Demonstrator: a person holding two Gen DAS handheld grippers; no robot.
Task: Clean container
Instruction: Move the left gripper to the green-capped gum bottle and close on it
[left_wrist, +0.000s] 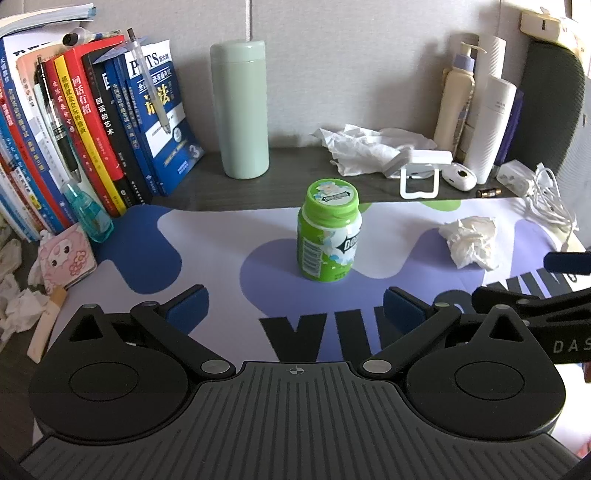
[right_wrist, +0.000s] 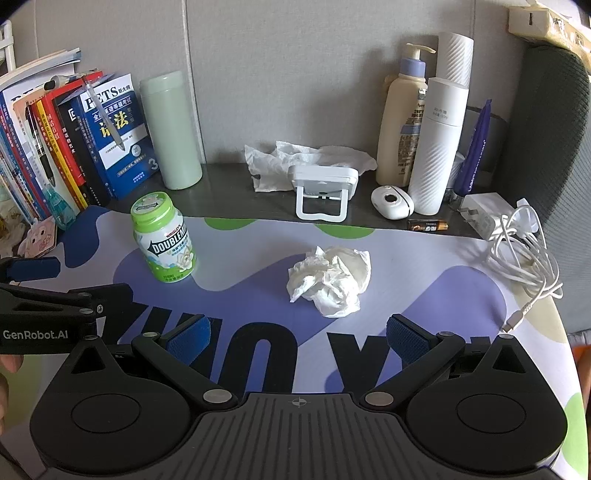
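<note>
Grippers spread wide, both empty: left gripper (left_wrist: 293, 304) faces glossy cylindrical gum bottle (left_wrist: 328, 230); right gripper (right_wrist: 297, 334) faces crumpled tissue (right_wrist: 330, 279).

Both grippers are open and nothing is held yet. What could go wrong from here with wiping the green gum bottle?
1. The green gum bottle stands upright and free on the desk mat; a push from the left gripper before its fingers close could tip it.
2. The crumpled tissue is light and loose, so the open right gripper may pinch only a flap and lose it.
3. The white charger cable lies close to the right; a wide swing could snag it.
</note>
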